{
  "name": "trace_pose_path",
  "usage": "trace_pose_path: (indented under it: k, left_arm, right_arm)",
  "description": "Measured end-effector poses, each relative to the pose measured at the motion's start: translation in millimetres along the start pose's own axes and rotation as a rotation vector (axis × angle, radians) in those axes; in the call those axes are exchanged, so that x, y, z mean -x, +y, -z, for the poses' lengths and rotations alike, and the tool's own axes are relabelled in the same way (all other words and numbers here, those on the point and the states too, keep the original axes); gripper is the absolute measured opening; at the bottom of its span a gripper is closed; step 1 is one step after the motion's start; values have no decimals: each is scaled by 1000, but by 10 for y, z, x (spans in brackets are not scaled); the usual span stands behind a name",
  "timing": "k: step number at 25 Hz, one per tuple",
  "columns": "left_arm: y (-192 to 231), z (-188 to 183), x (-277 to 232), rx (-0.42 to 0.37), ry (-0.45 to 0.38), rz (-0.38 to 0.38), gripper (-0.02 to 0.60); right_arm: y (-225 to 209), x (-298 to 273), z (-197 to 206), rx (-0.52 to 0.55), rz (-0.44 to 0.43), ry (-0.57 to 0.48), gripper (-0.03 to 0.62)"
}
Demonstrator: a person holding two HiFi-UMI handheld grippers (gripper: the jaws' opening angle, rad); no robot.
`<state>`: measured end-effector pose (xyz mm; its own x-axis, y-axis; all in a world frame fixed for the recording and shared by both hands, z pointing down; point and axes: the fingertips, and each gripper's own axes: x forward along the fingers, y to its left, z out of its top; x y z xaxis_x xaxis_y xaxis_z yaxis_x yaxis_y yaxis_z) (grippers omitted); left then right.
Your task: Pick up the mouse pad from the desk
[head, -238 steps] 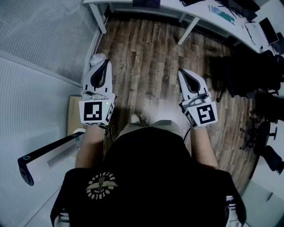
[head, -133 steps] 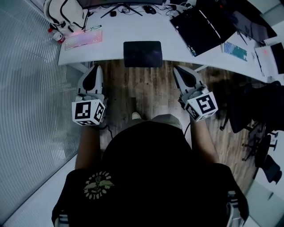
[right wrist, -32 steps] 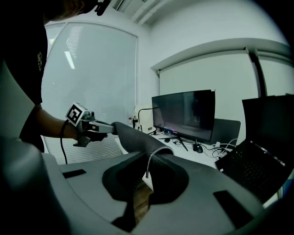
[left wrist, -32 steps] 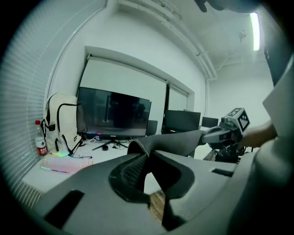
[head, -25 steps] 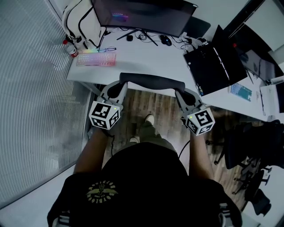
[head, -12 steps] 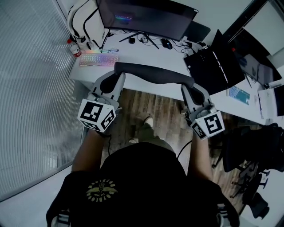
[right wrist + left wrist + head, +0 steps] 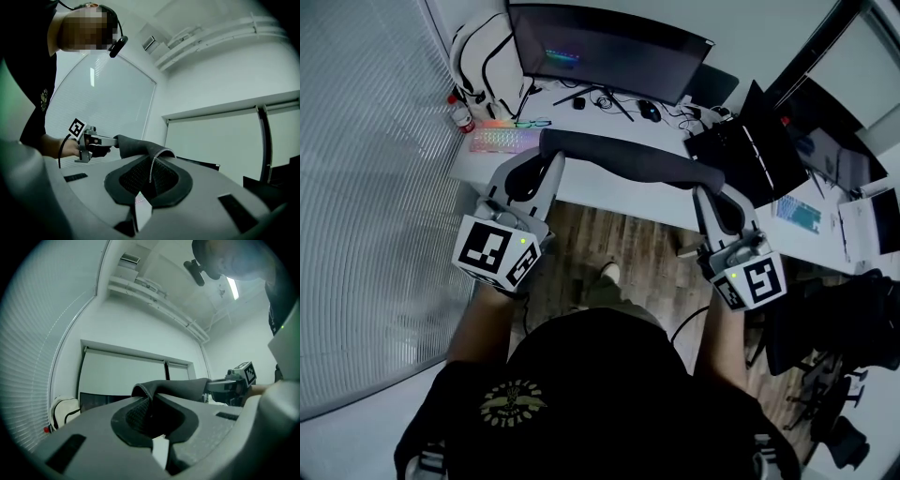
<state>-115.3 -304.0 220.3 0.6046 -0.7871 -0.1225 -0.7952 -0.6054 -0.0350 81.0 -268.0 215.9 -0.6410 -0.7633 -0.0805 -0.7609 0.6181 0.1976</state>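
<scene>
Head view: the dark rectangular fabric mouse pad (image 7: 623, 161) is seen stretched between the left gripper (image 7: 546, 157) and the right gripper (image 7: 705, 192). It is held over the near edge of the white desk (image 7: 478, 167).

Left gripper view: the jaws are found clamped on the pad's left end, which is creased between them.

Right gripper view: the jaws are found clamped on the pad's right end, and the pad is carried through the air to the other gripper.
</scene>
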Motion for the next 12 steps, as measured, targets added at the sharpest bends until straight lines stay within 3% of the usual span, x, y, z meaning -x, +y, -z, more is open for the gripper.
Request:
trace_pose_path:
  k: [12]
  left_arm:
    - [-3,-268,92,-28,-28,16,20]
  right_arm:
    - [68,6,-241,5,-8,-41,14]
